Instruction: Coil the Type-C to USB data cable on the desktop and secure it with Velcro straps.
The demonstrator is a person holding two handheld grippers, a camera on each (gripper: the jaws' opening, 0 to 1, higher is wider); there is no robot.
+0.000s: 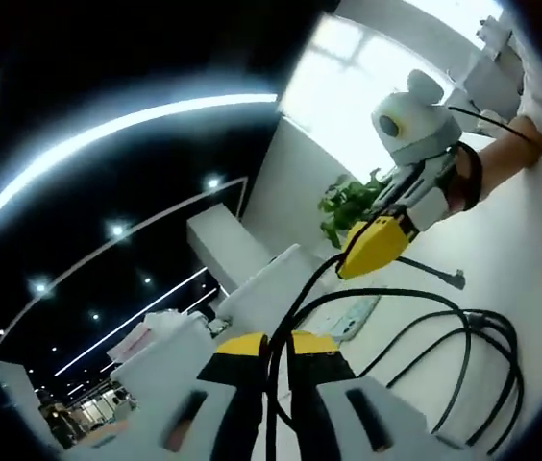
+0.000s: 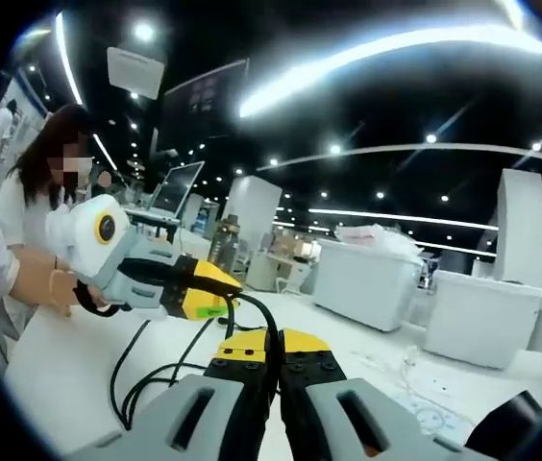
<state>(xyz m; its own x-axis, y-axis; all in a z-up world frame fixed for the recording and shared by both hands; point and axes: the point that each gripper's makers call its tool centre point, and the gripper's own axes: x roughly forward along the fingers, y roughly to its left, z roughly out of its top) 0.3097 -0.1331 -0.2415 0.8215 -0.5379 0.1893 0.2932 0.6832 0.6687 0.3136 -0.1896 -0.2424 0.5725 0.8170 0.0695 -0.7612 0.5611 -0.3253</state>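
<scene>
A black data cable [image 1: 463, 336] lies in loose loops on the white desktop [image 1: 540, 269], and one plug end [image 1: 458, 280] rests apart from the loops. One strand rises from the loops and runs between both grippers. My left gripper [image 1: 278, 338] is shut on this strand, which passes up between its yellow tips. My right gripper [image 1: 353, 266] comes in from the right, also shut on the strand a short way further along. In the right gripper view, the right gripper [image 2: 271, 338] pinches the cable [image 2: 146, 379], and the left gripper [image 2: 228, 293] holds it just ahead.
A person [image 2: 31, 192] stands at the desk's left edge, holding the gripper. White cabinets [image 2: 367, 279] and a monitor [image 2: 177, 187] stand behind the desk. A green plant [image 1: 348, 206] sits by the wall. A thin white cord [image 2: 425, 394] lies on the desk.
</scene>
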